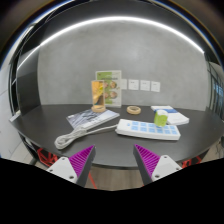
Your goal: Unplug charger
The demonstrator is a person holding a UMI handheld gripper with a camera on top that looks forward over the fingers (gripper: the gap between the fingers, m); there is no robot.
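A white power strip (147, 129) lies on the dark table (60, 135), beyond my fingers and to the right, with a small greenish charger (159, 119) plugged into its top. A white cable bundle (88, 121) lies to its left. My gripper (112, 160) is open and empty, held back from the table's near edge, with its purple pads (150, 158) wide apart. Nothing is between the fingers.
A roll of tape (133, 108) and an upright card or box (103, 90) stand at the back by the grey wall. A white and blue item (170, 115) lies at the far right. Red chair parts (45, 155) show below the table edge.
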